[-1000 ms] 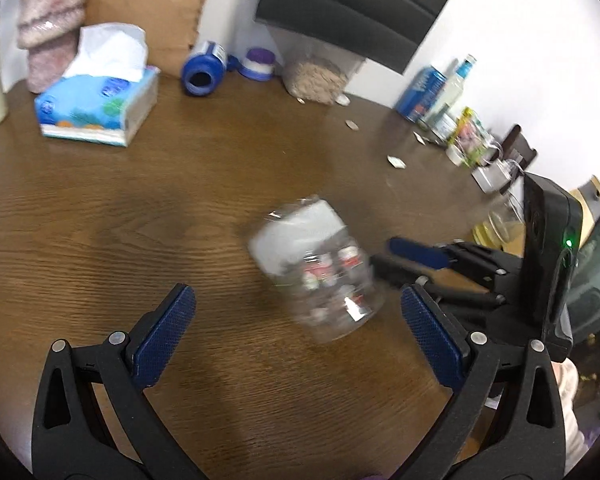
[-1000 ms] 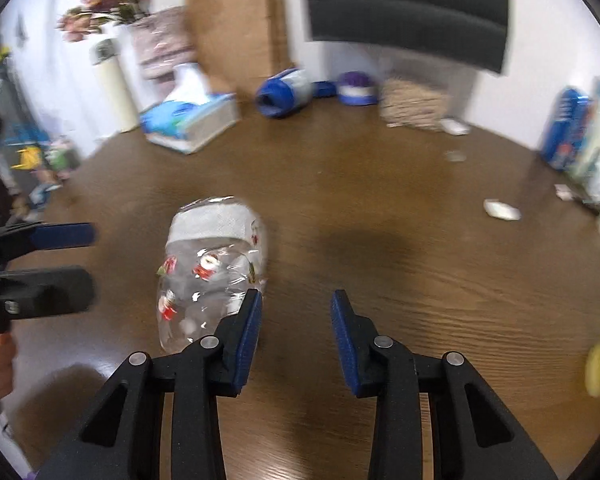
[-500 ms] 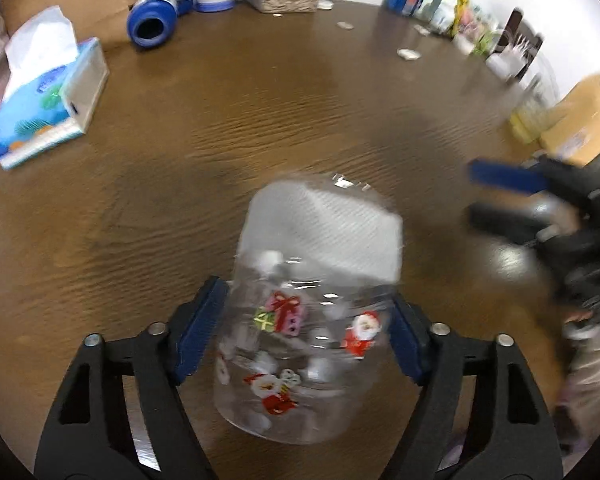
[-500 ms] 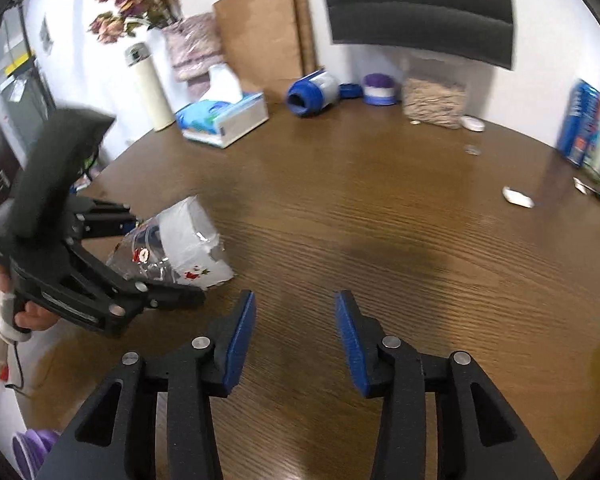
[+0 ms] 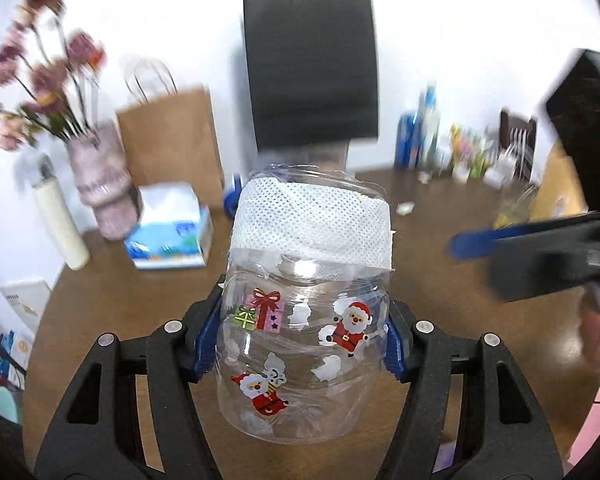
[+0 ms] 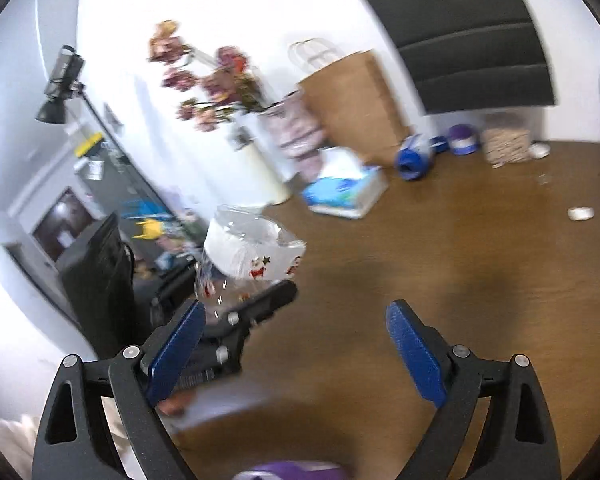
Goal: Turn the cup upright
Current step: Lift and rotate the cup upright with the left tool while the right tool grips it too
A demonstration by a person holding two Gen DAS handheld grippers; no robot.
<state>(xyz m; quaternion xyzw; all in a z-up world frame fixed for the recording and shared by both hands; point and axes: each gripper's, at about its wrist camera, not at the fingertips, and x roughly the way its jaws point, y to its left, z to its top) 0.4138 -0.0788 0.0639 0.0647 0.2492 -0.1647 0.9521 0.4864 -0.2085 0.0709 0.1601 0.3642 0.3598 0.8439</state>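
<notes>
The left gripper [image 5: 302, 340] clenches the clear plastic cup with Christmas stickers and a white mesh band [image 5: 306, 304] between its blue pads, holding it above the brown wooden table [image 6: 440, 248]. The right gripper [image 6: 296, 354] has its jaws spread wide, grasping nothing, the cup up ahead to their left.

Bright indoor light is flooding both views, and the white wall [image 5: 460, 40] is blowing out to pure glare. Motion blur is smearing the flowers [image 5: 40, 80] and the black bag [image 5: 312, 72] in the left view, while the clear cup [image 5: 306, 312] is staying sharp, highlights glinting on its plastic. Fisheye curvature is bending the edges into dark corners. On the right view, soft shadows are pooling on the wooden table [image 6: 480, 280], everything blurred.
</notes>
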